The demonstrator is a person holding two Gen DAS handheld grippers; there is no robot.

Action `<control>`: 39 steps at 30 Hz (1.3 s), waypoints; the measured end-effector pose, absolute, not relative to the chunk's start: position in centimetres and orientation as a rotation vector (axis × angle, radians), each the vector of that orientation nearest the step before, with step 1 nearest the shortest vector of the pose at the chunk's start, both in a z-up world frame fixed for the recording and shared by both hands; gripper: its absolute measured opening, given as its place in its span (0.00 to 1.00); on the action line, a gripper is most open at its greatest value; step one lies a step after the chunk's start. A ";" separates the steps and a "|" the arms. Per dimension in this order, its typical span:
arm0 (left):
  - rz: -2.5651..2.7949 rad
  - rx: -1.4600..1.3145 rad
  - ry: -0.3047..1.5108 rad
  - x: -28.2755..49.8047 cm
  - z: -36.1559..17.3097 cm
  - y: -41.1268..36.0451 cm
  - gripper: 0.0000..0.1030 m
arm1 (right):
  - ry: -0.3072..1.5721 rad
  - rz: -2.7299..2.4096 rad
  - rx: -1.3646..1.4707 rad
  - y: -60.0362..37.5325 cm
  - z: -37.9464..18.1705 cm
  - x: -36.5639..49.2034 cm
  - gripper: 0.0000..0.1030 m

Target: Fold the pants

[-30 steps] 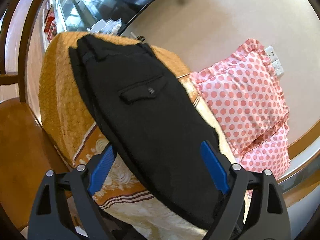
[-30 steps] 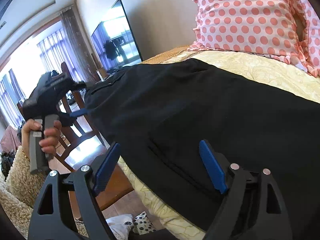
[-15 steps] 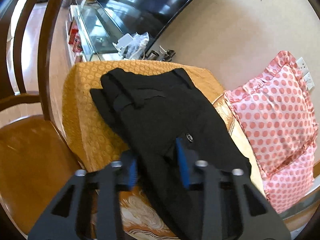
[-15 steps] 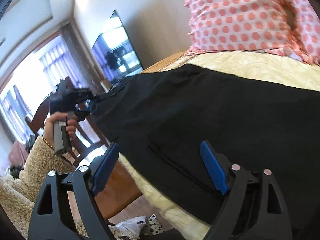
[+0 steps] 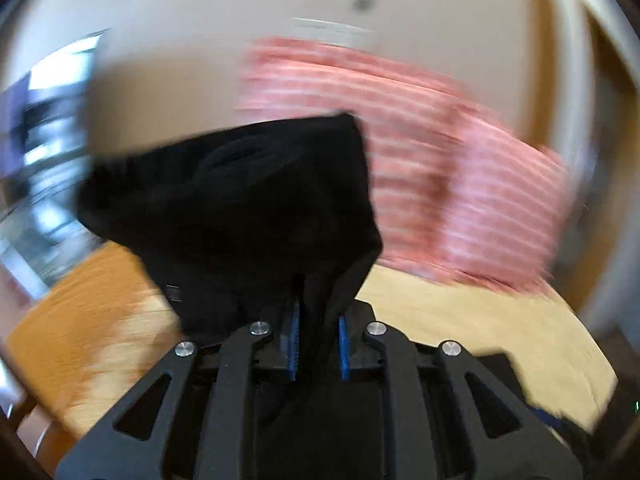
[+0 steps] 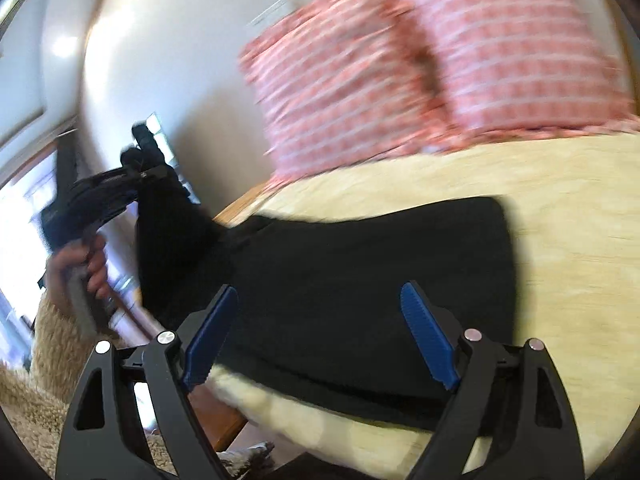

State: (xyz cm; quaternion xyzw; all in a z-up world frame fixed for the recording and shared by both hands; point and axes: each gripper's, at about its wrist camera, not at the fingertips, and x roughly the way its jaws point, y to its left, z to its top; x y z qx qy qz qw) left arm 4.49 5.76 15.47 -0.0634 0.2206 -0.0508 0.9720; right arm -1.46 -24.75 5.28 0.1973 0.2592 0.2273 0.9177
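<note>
The black pants (image 6: 360, 280) lie across the yellow bed cover (image 6: 568, 208). My left gripper (image 5: 318, 344) is shut on one end of the pants (image 5: 248, 208) and holds that end lifted; the cloth bunches up in front of the camera. It also shows in the right wrist view (image 6: 120, 188), raised at the left with cloth hanging from it. My right gripper (image 6: 320, 336) is open, with its blue pads on either side of the pants near the bed's front edge. Both views are blurred by motion.
Pink dotted pillows (image 6: 440, 52) lean on the wall behind the bed. An orange quilted cover (image 5: 72, 320) lies at the left end. A wooden chair and a fluffy rug (image 6: 24, 400) are beside the bed at the left.
My left gripper has closed on the pants' end and lifted it off the orange cover, swinging toward the pillows. My right gripper has stayed open over the pants.
</note>
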 end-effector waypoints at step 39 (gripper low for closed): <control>-0.704 0.190 0.700 -2.4 3.2 -10.7 0.25 | 0.492 0.330 0.543 -30.1 6.1 -0.3 0.85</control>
